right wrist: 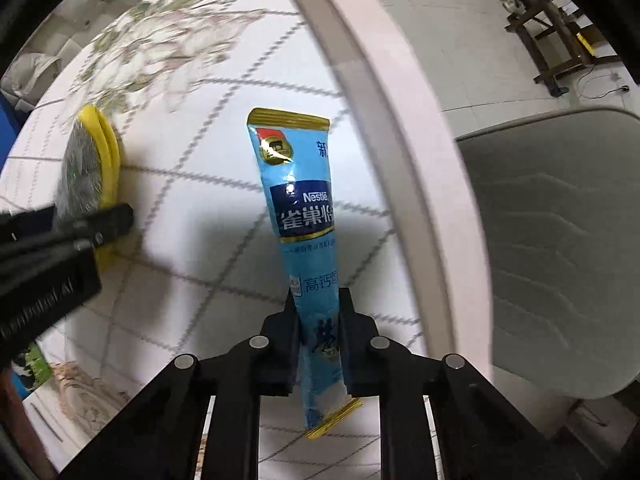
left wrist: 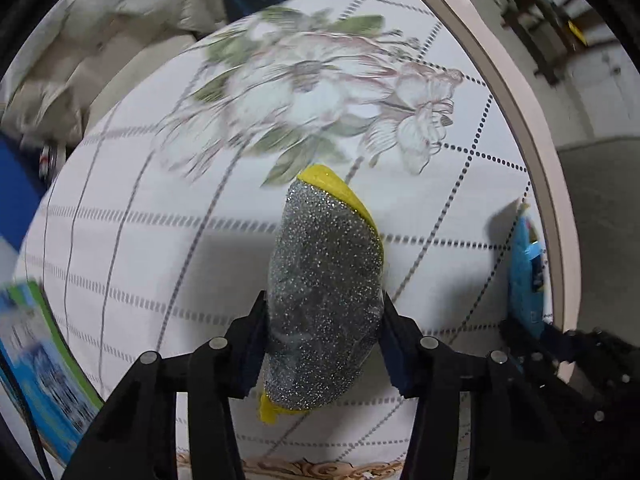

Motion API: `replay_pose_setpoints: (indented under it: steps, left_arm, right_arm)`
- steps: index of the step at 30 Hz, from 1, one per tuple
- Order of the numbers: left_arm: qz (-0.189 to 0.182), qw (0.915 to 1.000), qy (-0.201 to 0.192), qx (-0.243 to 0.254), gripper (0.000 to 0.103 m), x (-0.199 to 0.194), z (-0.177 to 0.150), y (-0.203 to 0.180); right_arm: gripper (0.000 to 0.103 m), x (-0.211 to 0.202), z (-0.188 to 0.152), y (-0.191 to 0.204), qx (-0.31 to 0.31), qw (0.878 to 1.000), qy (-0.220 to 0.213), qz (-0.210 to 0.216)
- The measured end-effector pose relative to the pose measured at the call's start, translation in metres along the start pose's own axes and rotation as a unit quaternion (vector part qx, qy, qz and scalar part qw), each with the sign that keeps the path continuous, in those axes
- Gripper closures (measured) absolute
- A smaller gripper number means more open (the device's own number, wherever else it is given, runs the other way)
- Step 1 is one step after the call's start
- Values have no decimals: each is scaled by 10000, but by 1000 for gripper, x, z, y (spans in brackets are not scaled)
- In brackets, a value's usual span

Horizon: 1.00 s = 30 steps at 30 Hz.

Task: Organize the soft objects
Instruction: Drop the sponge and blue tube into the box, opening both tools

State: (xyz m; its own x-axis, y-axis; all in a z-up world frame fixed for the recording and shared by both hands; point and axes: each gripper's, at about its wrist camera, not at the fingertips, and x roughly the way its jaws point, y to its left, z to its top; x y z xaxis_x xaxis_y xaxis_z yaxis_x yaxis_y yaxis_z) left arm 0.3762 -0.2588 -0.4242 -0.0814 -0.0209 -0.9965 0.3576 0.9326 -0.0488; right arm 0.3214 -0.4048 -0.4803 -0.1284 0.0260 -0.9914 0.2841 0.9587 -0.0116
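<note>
Right wrist: right gripper (right wrist: 318, 336) pinches sachet (right wrist: 300, 200) low, likely to slip; left gripper (left wrist: 324, 344) squeezes sponge (left wrist: 324, 292), rebound risk over worktop (left wrist: 120, 240).

The sponge (left wrist: 324, 304) has a rough, glittery silver-grey scouring face over a matt yellow foam backing. The sachet (right wrist: 304, 216) is glossy blue plastic film with shiny gold-foil ends. Matt black plastic forms both sets of jaws. The counter (left wrist: 132, 216) wears a smooth printed floral cloth.
</note>
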Motion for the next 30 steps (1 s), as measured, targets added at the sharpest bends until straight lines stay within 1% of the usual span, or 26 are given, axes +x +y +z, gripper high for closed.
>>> replay_pose_setpoints:
  steps: [2, 4, 6, 9, 11, 12, 13, 15, 17, 18, 19, 21, 22, 25, 28, 29, 30]
  left_arm:
    - [-200, 9995, -164, -175, 56, -16, -15, 12]
    - [-385, 9983, -289, -330, 56, -33, -27, 24]
    - [-620, 9953, -469, -583, 56, -58, -46, 42]
    - [-861, 9887, -800, -935, 56, -102, -70, 84]
    - [-943, 9837, -1005, -1151, 56, -129, -90, 110]
    - [-996, 9803, -1125, -1282, 56, -144, -104, 129]
    - [-1010, 9776, -1212, -1393, 56, -157, -112, 139]
    - [-998, 9718, -1393, -1619, 56, -180, -135, 182]
    - [-862, 9690, -1475, -1782, 56, -194, -151, 224]
    - [-759, 9672, -1517, -1892, 56, -202, -160, 248]
    - [-625, 9667, -1516, -1966, 56, -207, -169, 271]
    - [-379, 9643, -1489, -2157, 56, -207, -182, 311]
    - [-247, 9641, -1446, -2213, 56, -206, -190, 327]
    - [202, 9632, -1210, -2390, 56, -194, -201, 385]
    - [381, 9621, -855, -2561, 56, -169, -200, 432]
    - [510, 9620, -731, -2582, 56, -160, -197, 447]
    - [529, 9623, -654, -2588, 56, -154, -196, 452]
  right_arm:
    - [86, -7, -8, 12, 16, 9998, -16, 204]
    - [86, -23, -18, 26, -39, 9991, -144, 400]
    - [86, -45, -34, 43, -131, 9975, -310, 620]
    - [86, -77, -55, 68, -276, 9933, -500, 1006]
    - [86, -101, -67, 95, -443, 9886, -626, 1296]
    - [86, -113, -72, 113, -529, 9860, -675, 1428]
    - [86, -126, -79, 135, -642, 9826, -733, 1581]
    - [86, -147, -90, 173, -858, 9768, -806, 1789]
    - [86, -168, -101, 210, -1120, 9698, -884, 1976]
    - [86, -174, -108, 224, -1216, 9678, -913, 2006]
    - [86, -180, -114, 246, -1317, 9658, -940, 2028]
    - [86, -184, -120, 290, -1470, 9624, -913, 2093]
    - [86, -188, -125, 298, -1512, 9621, -915, 2079]
    - [86, -185, -126, 353, -1638, 9644, -901, 1868]
    - [86, -175, -118, 396, -1716, 9683, -811, 1623]
    - [86, -172, -116, 405, -1723, 9695, -796, 1550]
    - [86, -165, -112, 419, -1733, 9711, -775, 1448]
